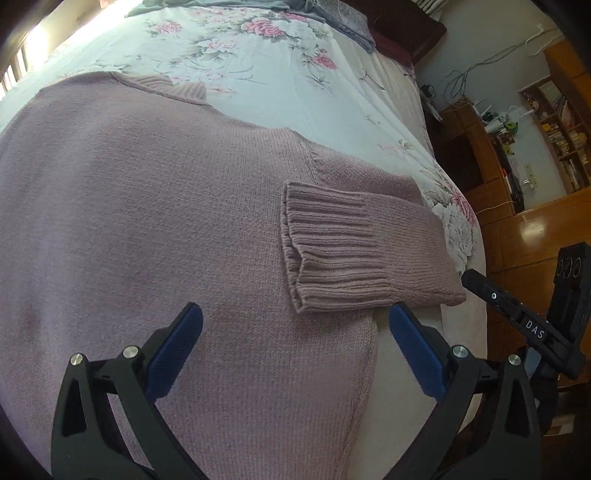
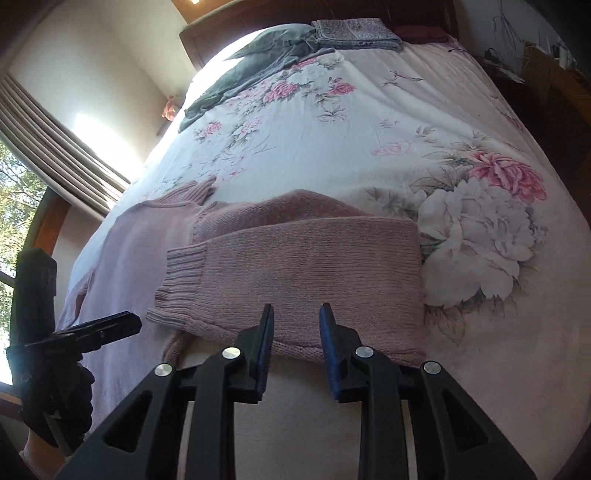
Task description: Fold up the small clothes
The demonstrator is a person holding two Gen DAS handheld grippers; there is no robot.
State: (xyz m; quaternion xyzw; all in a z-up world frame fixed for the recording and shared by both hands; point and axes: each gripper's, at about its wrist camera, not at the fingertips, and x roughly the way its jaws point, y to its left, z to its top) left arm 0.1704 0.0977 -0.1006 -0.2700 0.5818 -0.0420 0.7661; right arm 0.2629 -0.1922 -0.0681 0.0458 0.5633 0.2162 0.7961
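A mauve knitted sweater [image 1: 155, 206] lies flat on the bed, collar away from me. Its right sleeve is folded across the body, and the ribbed cuff [image 1: 328, 251] rests on the chest. My left gripper [image 1: 295, 325] hovers open over the sweater's lower right part, with nothing between its blue pads. In the right wrist view the folded sleeve [image 2: 306, 266] fills the middle. My right gripper [image 2: 296, 317] stands open just at the sweater's side edge, empty. The right gripper's black body [image 1: 524, 321] shows at the left view's right edge, and the left gripper [image 2: 92, 332] at the right view's left edge.
The bed has a floral sheet [image 2: 369, 122]. A grey-green garment [image 2: 251, 70] and a folded grey cloth [image 2: 354, 35] lie at the head end. Wooden shelves and a desk [image 1: 554, 122] stand beyond the bed's right side. A curtained window [image 2: 55, 147] is on the left.
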